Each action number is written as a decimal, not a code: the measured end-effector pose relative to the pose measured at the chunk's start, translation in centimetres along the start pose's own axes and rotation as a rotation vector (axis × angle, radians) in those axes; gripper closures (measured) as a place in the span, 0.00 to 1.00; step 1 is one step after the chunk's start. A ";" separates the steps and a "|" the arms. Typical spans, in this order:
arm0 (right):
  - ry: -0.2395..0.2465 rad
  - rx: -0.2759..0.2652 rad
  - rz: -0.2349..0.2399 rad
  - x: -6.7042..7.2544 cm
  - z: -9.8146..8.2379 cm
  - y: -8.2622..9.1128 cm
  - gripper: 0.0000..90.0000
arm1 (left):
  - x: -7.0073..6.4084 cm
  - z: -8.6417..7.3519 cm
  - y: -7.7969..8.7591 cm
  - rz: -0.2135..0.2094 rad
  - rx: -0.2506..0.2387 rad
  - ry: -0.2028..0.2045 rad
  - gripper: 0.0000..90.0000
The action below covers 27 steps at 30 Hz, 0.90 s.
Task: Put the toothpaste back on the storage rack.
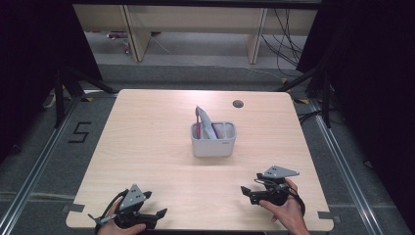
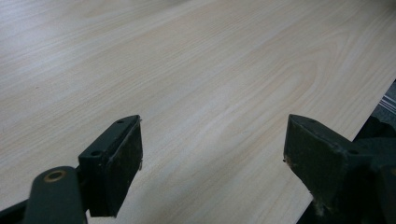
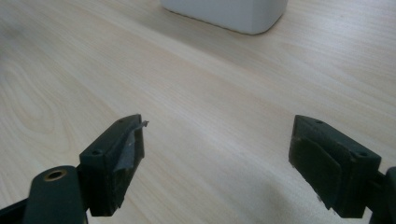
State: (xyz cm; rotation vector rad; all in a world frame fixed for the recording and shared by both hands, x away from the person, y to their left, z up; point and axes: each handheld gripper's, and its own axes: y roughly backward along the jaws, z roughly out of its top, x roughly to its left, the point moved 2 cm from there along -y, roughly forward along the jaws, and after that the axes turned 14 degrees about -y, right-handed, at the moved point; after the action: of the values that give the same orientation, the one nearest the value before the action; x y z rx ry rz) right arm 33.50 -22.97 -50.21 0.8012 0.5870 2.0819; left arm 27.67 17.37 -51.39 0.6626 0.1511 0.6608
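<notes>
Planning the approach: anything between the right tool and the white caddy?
Nothing visible. Bare table lies between the open right tool and the white caddy, which holds a grey and a red item.

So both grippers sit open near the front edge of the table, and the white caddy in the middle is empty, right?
Not quite: the white caddy is not empty. The high view shows grey and red items standing in it. Both the left gripper and the right gripper are open near the front edge.

Table (image 1: 147, 147): light wood, grommet hole (image 1: 238, 104) upper right of top | floor (image 1: 44, 156): grey carpet, black "5" mark (image 1: 79, 132) at left | black curtains (image 1: 29, 49) both sides | pale desk (image 1: 195, 19) at top, loose cables (image 1: 286, 44) upper right.
</notes>
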 end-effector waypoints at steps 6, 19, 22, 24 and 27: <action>0.046 0.011 -0.040 -0.1 -0.8 0.3 0.21 | 0.0 0.0 0.1 -0.004 0.019 -0.028 0.21; 0.052 0.037 -0.022 0.7 -2.1 0.9 0.21 | 0.1 -0.1 0.1 0.000 0.011 -0.022 0.21; 0.055 0.043 -0.017 0.9 -2.4 1.1 0.20 | 0.1 -0.1 0.1 -0.003 0.012 -0.029 0.21; 0.077 0.047 -0.023 0.9 -2.5 1.2 0.20 | 0.2 -0.1 0.1 0.001 0.007 -0.029 0.21; 0.077 0.048 -0.014 1.0 -2.7 1.2 0.20 | 0.2 -0.1 0.2 0.004 0.006 -0.025 0.21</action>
State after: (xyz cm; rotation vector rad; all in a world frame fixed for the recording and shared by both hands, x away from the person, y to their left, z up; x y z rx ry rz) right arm 30.48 -23.20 -50.93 0.7441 0.6845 2.1000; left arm 27.69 17.64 -51.31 0.6767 0.1289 0.6563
